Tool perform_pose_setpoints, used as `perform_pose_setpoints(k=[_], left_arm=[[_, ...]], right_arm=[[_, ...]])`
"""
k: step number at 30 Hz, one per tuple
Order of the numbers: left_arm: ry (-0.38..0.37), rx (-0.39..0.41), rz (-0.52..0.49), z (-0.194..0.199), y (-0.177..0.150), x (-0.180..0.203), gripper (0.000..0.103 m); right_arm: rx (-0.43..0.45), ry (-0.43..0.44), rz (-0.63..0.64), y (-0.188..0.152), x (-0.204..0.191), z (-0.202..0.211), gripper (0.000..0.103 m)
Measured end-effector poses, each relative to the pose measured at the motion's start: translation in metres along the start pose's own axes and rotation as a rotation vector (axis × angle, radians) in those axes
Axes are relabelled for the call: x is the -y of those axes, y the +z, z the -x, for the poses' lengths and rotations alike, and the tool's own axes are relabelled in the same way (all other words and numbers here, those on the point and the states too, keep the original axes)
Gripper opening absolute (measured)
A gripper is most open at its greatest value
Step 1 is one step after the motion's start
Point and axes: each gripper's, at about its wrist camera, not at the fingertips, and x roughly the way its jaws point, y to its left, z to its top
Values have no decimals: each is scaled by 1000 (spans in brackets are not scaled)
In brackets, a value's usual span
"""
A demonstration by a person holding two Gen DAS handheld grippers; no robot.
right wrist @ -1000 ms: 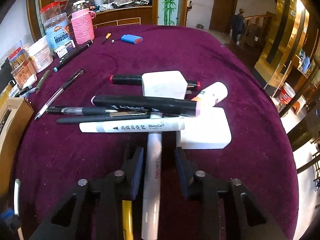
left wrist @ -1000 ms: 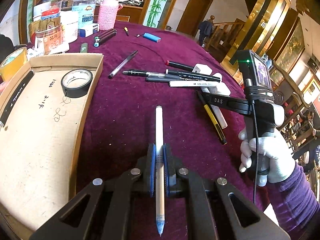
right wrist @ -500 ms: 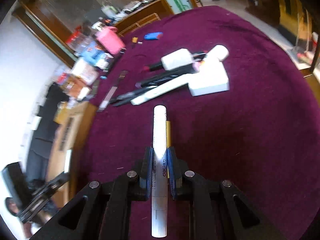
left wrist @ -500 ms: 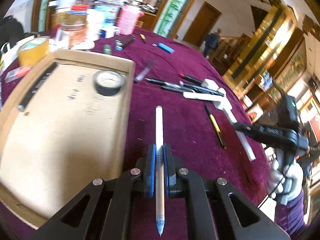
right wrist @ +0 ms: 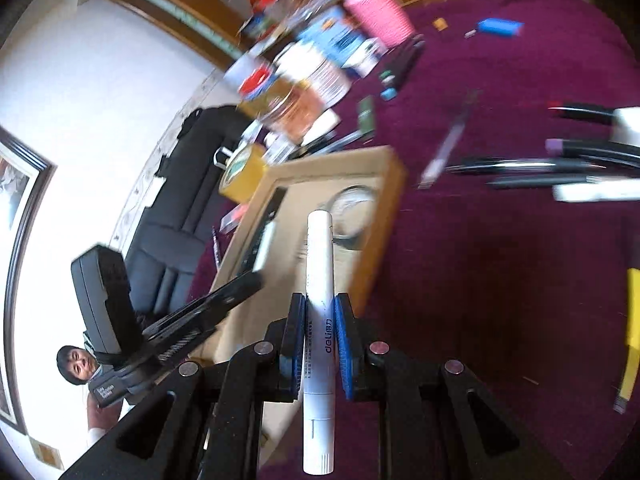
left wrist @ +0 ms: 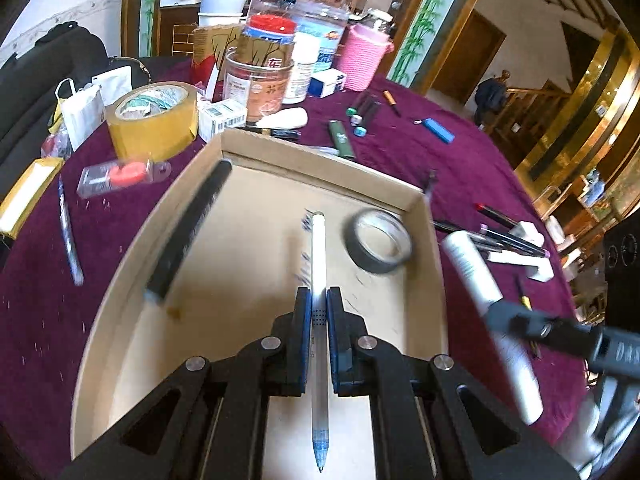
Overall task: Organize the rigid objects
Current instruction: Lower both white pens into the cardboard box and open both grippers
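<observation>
My left gripper is shut on a thin white pen with a blue tip and holds it over the shallow cardboard box. In the box lie a roll of black tape and a long black bar. My right gripper is shut on a thick white marker and holds it over the box's right edge; it also shows in the left wrist view, beside the box. Several pens and markers lie on the purple cloth to the right.
Jars, a pink knitted holder, a yellow tape roll and small boxes crowd the back of the table. A blue lighter and a green one lie beyond the box. A yellow pencil lies at the right.
Both grippers have swung left with their pens. The left one is now over the box floor. The right one has come from the pen pile to the box's right edge.
</observation>
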Motion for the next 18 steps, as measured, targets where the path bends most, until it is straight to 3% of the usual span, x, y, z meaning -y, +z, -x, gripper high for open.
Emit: perform_pose_setpoints(k=[8,15,18], left_arm=[[4,-62,46,-44,33,-26,7],[-23,-77,87,-60,41,-36,7],[-30,-68,111,-60,41,-38,15]], right_arm=[[-76,-18,-22,35,-19,-85,17],[-57,-98,25,48,-23,-101,17],[-41,-129,42,51,-23,-103,17]])
